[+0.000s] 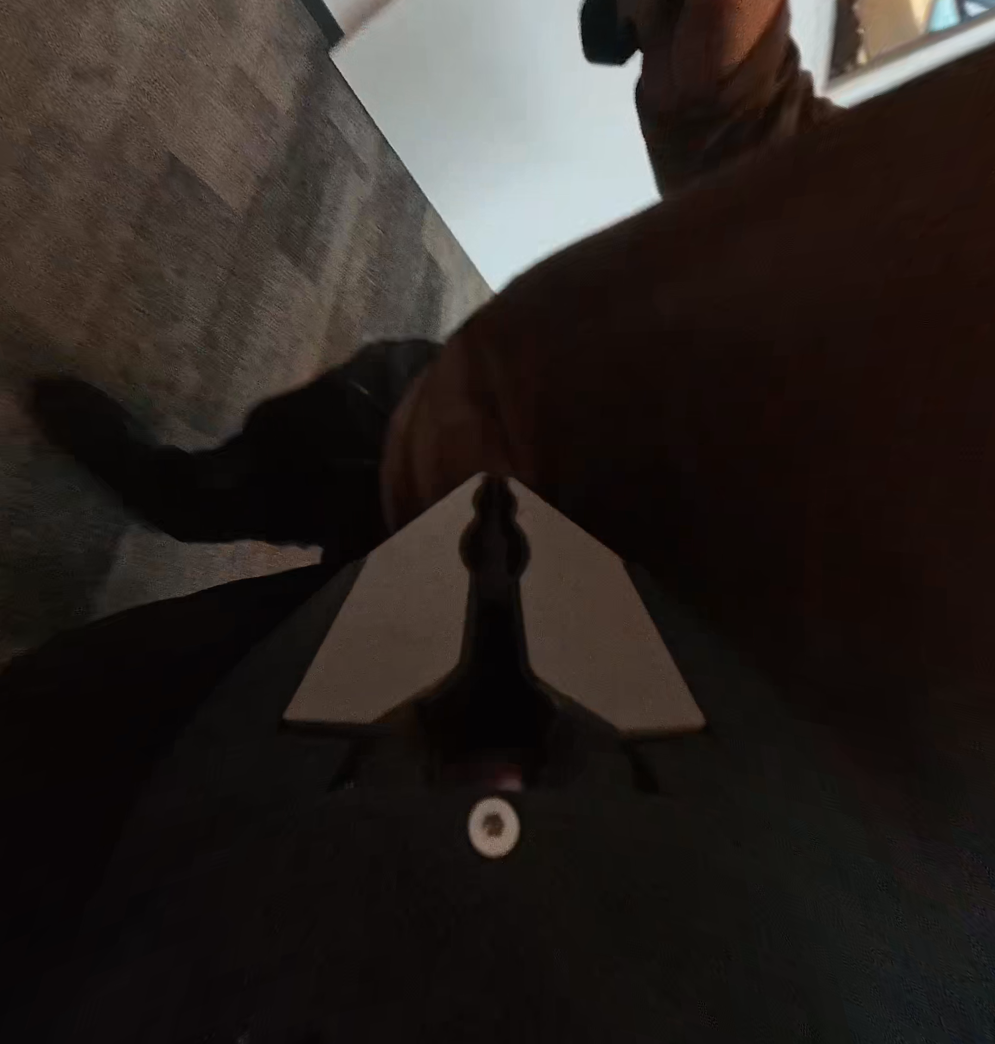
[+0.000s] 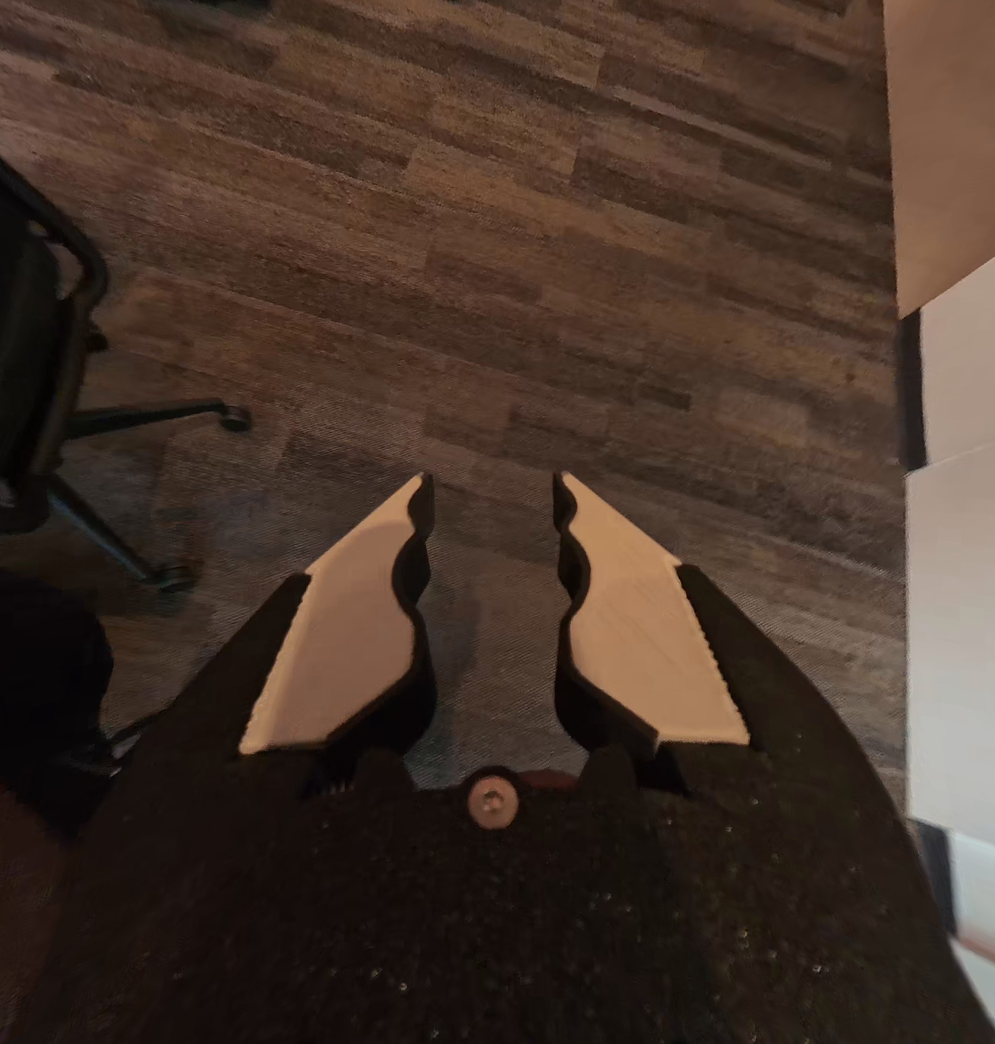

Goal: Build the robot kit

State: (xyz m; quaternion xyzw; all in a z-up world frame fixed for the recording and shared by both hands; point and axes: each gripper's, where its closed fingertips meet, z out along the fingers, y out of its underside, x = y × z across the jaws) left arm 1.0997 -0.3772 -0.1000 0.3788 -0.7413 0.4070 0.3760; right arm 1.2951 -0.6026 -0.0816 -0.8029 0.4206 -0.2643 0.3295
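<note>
A: How does the left tool (image 1: 496,486) stand?

B: Its two pale fingers (image 1: 405,633) meet at the tips, with nothing pinched between them. It points at a person's dark brown sleeve (image 1: 738,395), which fills the view just beyond the tips. A black shape (image 1: 246,469), too blurred to name, juts out left of the sleeve over the grey patterned carpet (image 1: 145,226).

A: And the right tool (image 2: 492,480)?

B: Spread wide and empty, aimed down at the striped brown-grey carpet (image 2: 484,226).

A: What lies around it?

B: A black office chair (image 2: 43,350) on castors stands at the left, well apart from the tips. White panels (image 2: 964,169) run along the right edge. Nothing sits between the fingers but bare carpet.
</note>
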